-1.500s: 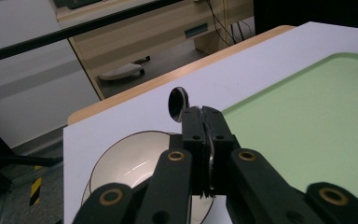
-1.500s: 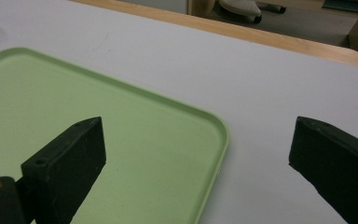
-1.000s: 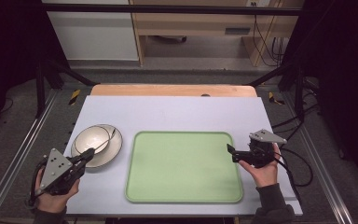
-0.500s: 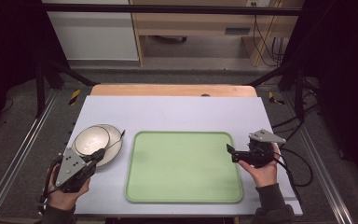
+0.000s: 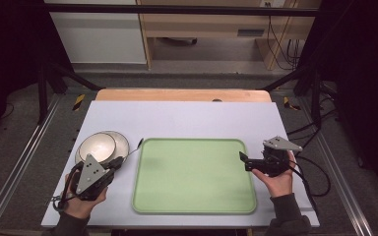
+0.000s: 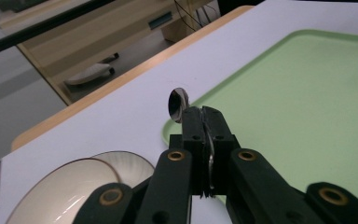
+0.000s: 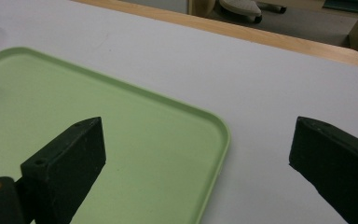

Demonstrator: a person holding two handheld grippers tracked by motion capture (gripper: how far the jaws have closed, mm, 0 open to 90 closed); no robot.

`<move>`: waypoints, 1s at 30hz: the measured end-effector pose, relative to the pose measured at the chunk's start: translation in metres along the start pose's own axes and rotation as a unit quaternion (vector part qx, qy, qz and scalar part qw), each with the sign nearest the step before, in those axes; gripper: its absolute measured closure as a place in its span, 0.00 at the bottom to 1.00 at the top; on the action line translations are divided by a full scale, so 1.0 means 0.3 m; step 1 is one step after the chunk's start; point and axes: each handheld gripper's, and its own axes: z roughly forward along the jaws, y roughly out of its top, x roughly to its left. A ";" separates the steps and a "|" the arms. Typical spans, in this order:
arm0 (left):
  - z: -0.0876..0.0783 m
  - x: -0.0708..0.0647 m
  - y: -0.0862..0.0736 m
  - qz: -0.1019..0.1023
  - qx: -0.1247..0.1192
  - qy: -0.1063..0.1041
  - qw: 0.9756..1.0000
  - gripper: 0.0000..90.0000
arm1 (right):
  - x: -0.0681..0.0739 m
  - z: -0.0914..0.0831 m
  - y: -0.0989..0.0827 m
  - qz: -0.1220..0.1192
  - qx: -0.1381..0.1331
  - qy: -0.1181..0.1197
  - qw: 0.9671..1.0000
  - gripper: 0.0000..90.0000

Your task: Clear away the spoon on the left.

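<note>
1. Now my left tool (image 6: 204,122) pinches a metal spoon (image 6: 177,103) by its handle, bowl end over the green tray (image 5: 195,175) corner, beside the bowl (image 5: 97,146).
2. My right tool (image 7: 198,161) is spread above the worktop (image 5: 187,118).

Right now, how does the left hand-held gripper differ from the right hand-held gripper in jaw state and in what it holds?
The left hand-held gripper has its jaws shut on a spoon, while the right hand-held gripper has its jaws wide open with nothing between them. The left hand-held gripper is beside the bowl, off the green tray's left edge; the right hand-held gripper is at the tray's right edge. Both are black, held above the table, and point toward the tray.
</note>
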 end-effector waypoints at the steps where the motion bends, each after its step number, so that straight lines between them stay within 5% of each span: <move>1: 0.009 -0.009 0.000 0.006 0.005 0.000 1.000 0.99 | -0.001 0.000 0.000 -0.001 0.000 0.001 1.000 0.04; 13: 0.078 -0.051 -0.020 0.021 0.030 -0.015 0.999 0.99 | 0.002 0.003 -0.001 -0.002 0.004 0.001 1.000 0.04; 30: 0.157 -0.107 -0.053 0.059 0.079 -0.017 0.995 0.99 | 0.003 0.006 -0.002 -0.002 0.005 0.000 1.000 0.04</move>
